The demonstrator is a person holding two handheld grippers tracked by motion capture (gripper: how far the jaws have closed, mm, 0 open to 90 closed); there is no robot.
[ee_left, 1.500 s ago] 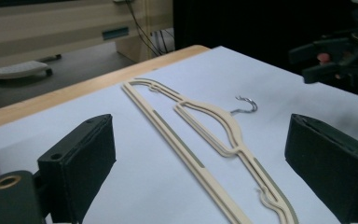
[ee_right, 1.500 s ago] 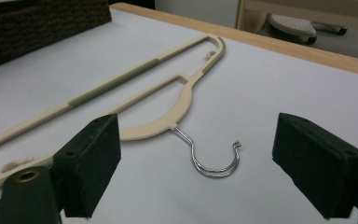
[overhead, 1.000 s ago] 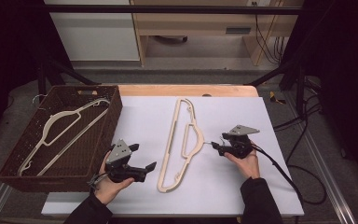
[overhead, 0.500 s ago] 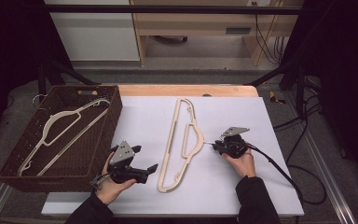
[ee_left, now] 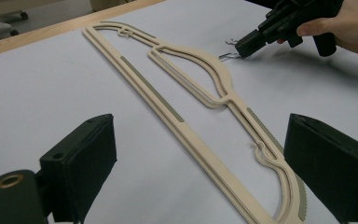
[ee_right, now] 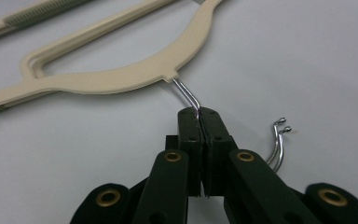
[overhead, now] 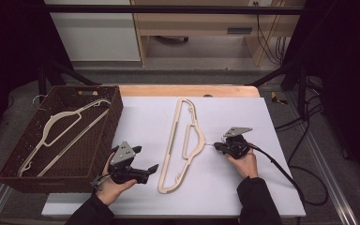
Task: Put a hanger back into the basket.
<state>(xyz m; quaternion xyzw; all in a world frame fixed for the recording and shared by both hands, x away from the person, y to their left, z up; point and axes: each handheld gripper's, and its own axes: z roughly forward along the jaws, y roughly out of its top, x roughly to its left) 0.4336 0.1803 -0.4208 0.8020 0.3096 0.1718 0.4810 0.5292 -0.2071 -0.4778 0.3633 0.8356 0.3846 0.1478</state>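
My right gripper pinches the metal hook of the cream hanger lying mid-table so I can drag it, while my left gripper waits wide open, holding nothing, near its bottom end.

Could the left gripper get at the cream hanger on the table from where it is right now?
Probably yes. The left gripper is open beside the hanger, whose lower end lies between its spread jaws in the left gripper view, with bare table around it. The right gripper is shut on the metal hook, away from that end.
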